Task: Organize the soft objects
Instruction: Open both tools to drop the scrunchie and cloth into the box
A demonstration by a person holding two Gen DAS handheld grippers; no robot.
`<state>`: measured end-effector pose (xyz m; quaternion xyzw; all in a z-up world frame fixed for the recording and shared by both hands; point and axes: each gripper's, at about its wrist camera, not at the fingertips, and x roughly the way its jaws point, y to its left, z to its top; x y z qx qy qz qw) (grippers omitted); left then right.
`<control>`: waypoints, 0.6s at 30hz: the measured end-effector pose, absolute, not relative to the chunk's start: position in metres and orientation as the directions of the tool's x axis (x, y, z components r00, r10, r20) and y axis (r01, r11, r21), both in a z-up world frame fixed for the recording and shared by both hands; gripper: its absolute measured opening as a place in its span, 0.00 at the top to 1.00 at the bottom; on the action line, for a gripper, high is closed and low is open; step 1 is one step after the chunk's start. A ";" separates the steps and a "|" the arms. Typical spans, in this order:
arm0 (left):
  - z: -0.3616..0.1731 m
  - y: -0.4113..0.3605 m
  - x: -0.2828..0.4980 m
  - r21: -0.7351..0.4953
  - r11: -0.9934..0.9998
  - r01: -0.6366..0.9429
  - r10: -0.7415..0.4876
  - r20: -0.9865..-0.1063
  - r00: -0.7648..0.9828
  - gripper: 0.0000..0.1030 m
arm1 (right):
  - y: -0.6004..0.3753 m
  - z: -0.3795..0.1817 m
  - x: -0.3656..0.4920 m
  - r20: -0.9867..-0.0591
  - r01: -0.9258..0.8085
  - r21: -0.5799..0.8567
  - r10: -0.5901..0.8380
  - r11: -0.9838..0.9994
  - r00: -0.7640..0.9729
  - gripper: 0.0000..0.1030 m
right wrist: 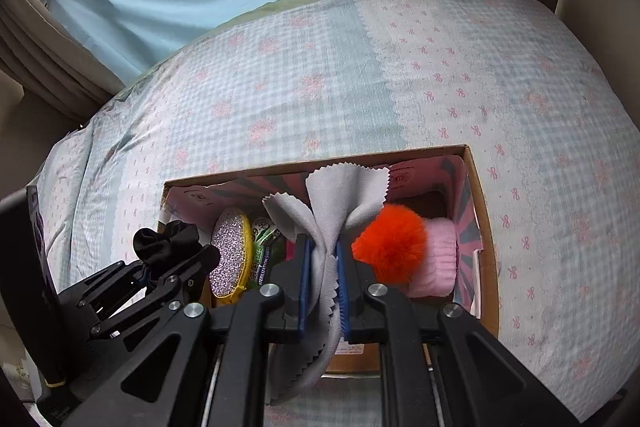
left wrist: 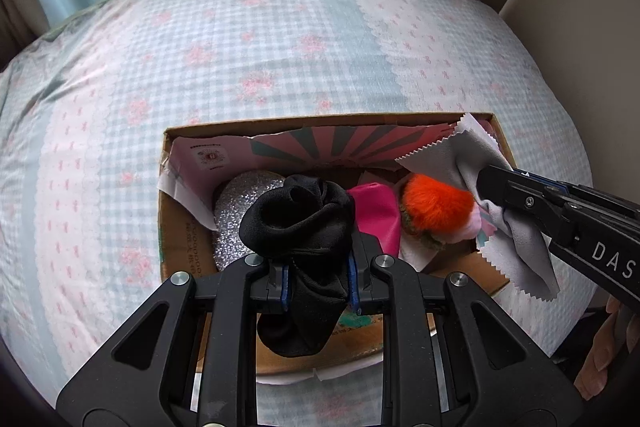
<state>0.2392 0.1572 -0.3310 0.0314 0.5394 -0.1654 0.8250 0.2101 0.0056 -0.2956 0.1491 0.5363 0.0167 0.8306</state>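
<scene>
Both grippers hang over the open brown cardboard box (left wrist: 502, 139) that sits on the bed with the pale gingham, pink-flowered cover (left wrist: 240, 67), each one already loaded. The left gripper (left wrist: 318, 279) is clamped narrow on a bunched black fabric sock (left wrist: 300, 219), which bulges above the jaws and droops below them. In the left wrist view the right gripper (right wrist: 322, 279) comes in from four o'clock; it pinches a grey microfibre cloth with zigzag-cut edges (right wrist: 344, 195) at its gathered middle, the corners fanning out at twelve o'clock and a tail hanging toward six.

The step in hand looks like lowering both pieces into the box. To do it well, each gripper should descend until the fabric rests on something before the jaws part, since limp cloth dropped from height may drape over the box wall. The sock has free room toward the near wall, beside the silver glittery oval pouch (right wrist: 232, 255). The cloth should go down at the box's right half, near the fluffy orange pompom (right wrist: 390, 247) on the pink knitted hat (right wrist: 438, 259), with its hanging tail tucked inside first.

Both grippers tilt downward and forward, side by side, fingers aimed at the box interior.
</scene>
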 end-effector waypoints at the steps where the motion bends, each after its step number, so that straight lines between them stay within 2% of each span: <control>1: -0.331 0.156 0.239 -0.127 0.939 0.320 -0.245 -0.900 0.361 0.83 | 0.004 -0.299 0.212 -0.887 0.138 0.272 0.192 0.952 0.421 0.89; 2: -0.331 0.154 0.239 -0.132 0.934 0.331 -0.255 -0.897 0.361 0.82 | 0.003 -0.301 0.213 -0.888 0.143 0.276 0.195 0.950 0.417 0.89; 3: -0.330 0.154 0.239 -0.139 0.930 0.339 -0.265 -0.894 0.361 0.72 | 0.002 -0.303 0.214 -0.890 0.152 0.274 0.190 0.950 0.415 0.89; 4: -0.330 0.153 0.240 -0.152 0.927 0.343 -0.277 -0.894 0.353 0.44 | 0.001 -0.305 0.216 -0.892 0.162 0.270 0.183 0.949 0.413 0.85; 5: -0.331 0.154 0.241 -0.158 0.927 0.340 -0.280 -0.896 0.346 0.23 | 0.000 -0.308 0.217 -0.893 0.167 0.276 0.188 0.947 0.408 0.78; 6: -0.330 0.156 0.241 -0.160 0.929 0.334 -0.280 -0.893 0.351 0.02 | -0.001 -0.311 0.219 -0.895 0.171 0.284 0.197 0.943 0.400 0.50; 7: -0.330 0.158 0.240 -0.175 0.925 0.337 -0.294 -0.891 0.345 0.00 | -0.002 -0.314 0.221 -0.897 0.177 0.292 0.204 0.940 0.392 0.11; 8: -0.331 0.161 0.239 -0.191 0.921 0.339 -0.309 -0.890 0.336 0.00 | -0.004 -0.317 0.221 -0.899 0.185 0.294 0.206 0.938 0.386 0.00; 18: -0.330 0.174 0.223 -0.157 0.941 0.301 -0.257 -0.908 0.330 0.00 | -0.017 -0.323 0.206 -0.905 0.208 0.282 0.188 0.937 0.381 0.00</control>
